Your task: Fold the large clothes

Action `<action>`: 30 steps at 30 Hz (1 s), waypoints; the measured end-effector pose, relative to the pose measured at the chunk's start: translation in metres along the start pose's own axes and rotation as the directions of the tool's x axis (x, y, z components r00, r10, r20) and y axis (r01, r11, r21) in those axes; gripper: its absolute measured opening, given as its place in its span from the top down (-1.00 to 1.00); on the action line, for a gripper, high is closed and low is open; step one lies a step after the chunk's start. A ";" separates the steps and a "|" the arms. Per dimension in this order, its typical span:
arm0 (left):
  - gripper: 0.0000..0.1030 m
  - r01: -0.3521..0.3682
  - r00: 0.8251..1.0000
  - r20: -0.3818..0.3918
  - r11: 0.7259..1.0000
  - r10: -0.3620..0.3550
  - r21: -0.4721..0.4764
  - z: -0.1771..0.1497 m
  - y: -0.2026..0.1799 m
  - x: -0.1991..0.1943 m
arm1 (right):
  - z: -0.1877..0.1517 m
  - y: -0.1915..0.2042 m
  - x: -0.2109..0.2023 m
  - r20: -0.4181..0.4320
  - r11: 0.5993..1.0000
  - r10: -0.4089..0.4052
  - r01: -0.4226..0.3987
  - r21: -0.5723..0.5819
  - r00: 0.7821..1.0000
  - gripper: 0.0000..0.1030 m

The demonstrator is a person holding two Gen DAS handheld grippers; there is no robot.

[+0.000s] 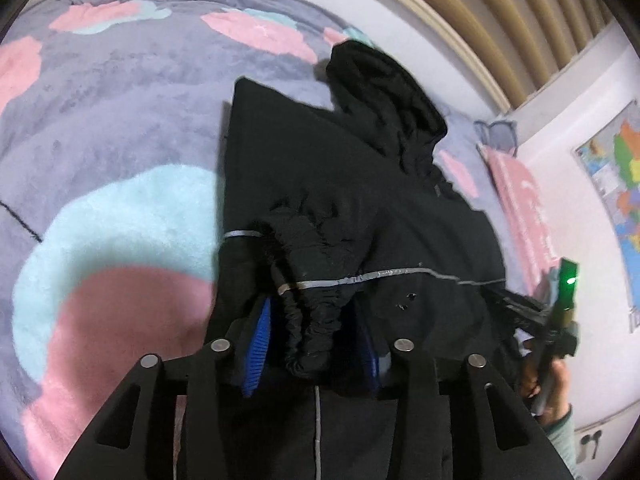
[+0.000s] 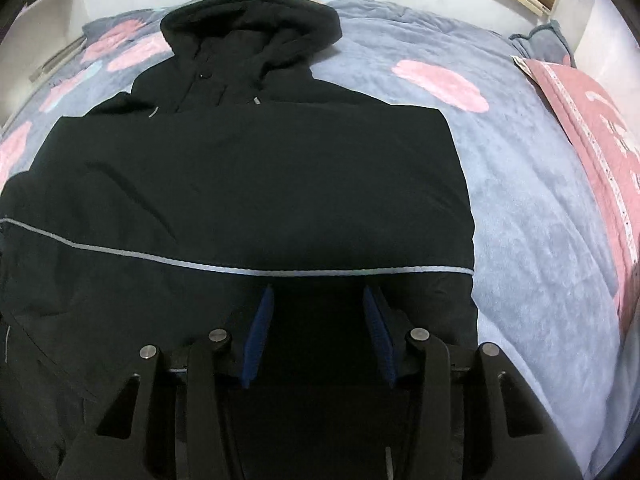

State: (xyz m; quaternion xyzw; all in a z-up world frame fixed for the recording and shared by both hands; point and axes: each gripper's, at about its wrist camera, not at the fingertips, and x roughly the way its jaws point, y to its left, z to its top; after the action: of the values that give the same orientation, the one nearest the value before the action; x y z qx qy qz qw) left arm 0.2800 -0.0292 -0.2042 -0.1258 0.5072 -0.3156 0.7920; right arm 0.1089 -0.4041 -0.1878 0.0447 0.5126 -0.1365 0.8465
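Note:
A large black hooded jacket (image 2: 248, 184) with a thin grey reflective stripe lies spread on the bed, hood (image 2: 256, 36) at the far end. In the left wrist view the jacket (image 1: 360, 208) lies ahead with its hood (image 1: 384, 96) far right. My left gripper (image 1: 316, 320) has a bunched elastic cuff of the sleeve (image 1: 312, 332) between its blue pads; the pads stand apart around it. My right gripper (image 2: 318, 304) is open, its blue pads resting on the jacket's lower body below the stripe. The right gripper also shows in the left wrist view (image 1: 560, 320), with a green light.
The bed has a grey-blue fleece blanket (image 2: 528, 208) with pink and pale blue patches. A pink pillow (image 2: 592, 120) lies at the right edge of the bed. A wall with a coloured map (image 1: 616, 184) stands to the right, slatted headboard (image 1: 500, 12) behind.

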 end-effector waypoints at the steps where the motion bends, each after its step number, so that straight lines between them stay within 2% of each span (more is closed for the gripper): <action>1: 0.11 -0.013 1.000 0.027 1.000 0.013 -0.001 0.001 -0.001 -0.010 | 0.001 0.000 -0.001 -0.005 1.000 0.007 -0.007 0.001 1.000 0.03; 3: 0.02 -0.032 0.995 0.092 0.999 0.031 0.009 0.002 -0.007 -0.028 | 0.002 -0.002 -0.004 -0.005 1.000 0.019 -0.019 0.009 1.000 0.03; 4: -0.13 -0.026 0.991 0.128 0.999 0.024 0.017 0.003 -0.011 -0.037 | 0.002 -0.003 -0.010 0.005 1.000 0.026 -0.026 0.016 1.000 0.02; 6: -0.29 0.004 0.983 0.185 0.999 -0.011 0.042 0.005 -0.028 -0.058 | 0.005 -0.007 -0.023 0.040 0.996 0.073 -0.074 0.039 0.997 0.02; 8: -0.29 0.011 0.979 0.201 0.995 -0.032 0.103 0.009 -0.049 -0.065 | 0.006 -0.005 -0.043 0.107 0.986 0.153 -0.159 0.050 0.982 0.02; 9: -0.30 0.005 0.979 0.202 0.992 -0.031 0.127 0.010 -0.060 -0.065 | 0.007 -0.002 -0.051 0.134 0.984 0.167 -0.174 0.043 0.977 0.02; 13: -0.29 -0.042 0.985 0.172 0.977 0.006 0.207 0.010 -0.093 -0.038 | 0.016 0.027 -0.065 0.190 0.989 0.148 -0.144 -0.033 0.971 0.02; 16: -0.29 -0.088 0.992 0.103 0.976 0.069 0.198 0.007 -0.094 0.002 | 0.020 0.034 -0.046 0.148 0.992 0.126 -0.124 -0.026 0.981 0.02; 19: -0.29 -0.185 0.982 0.054 0.969 0.178 0.164 0.000 -0.075 0.037 | 0.017 0.030 -0.015 0.090 0.997 0.070 -0.071 0.002 0.993 0.02; 20: -0.28 -0.188 0.982 0.018 0.973 0.187 0.135 0.000 -0.065 0.047 | 0.013 0.027 -0.003 0.062 0.999 0.046 -0.047 0.010 0.997 0.03; 21: -0.27 -0.176 0.984 -0.012 0.979 0.178 0.100 0.000 -0.056 0.055 | 0.009 0.022 0.005 0.047 0.998 0.058 -0.059 0.019 0.997 0.03; 23: -0.27 -0.162 0.986 -0.020 0.984 0.164 0.076 0.002 -0.049 0.062 | 0.004 0.019 0.012 0.068 0.996 0.086 -0.087 0.025 0.994 0.03; 28: -0.27 -0.209 0.978 0.022 0.968 0.208 0.138 -0.007 -0.055 0.068 | -0.015 0.021 0.014 0.201 0.996 0.083 -0.078 -0.031 0.976 0.00; 30: -0.27 -0.221 0.975 0.043 0.961 0.217 0.164 -0.012 -0.057 0.068 | -0.018 0.017 0.015 0.217 0.996 0.094 -0.092 -0.018 0.972 0.00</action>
State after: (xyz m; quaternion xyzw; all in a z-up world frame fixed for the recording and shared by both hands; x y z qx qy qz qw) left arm 0.2677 -0.1145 -0.2295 -0.0055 0.4797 -0.2661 0.8361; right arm 0.1047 -0.3865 -0.2104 0.0500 0.4147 -0.0989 0.9032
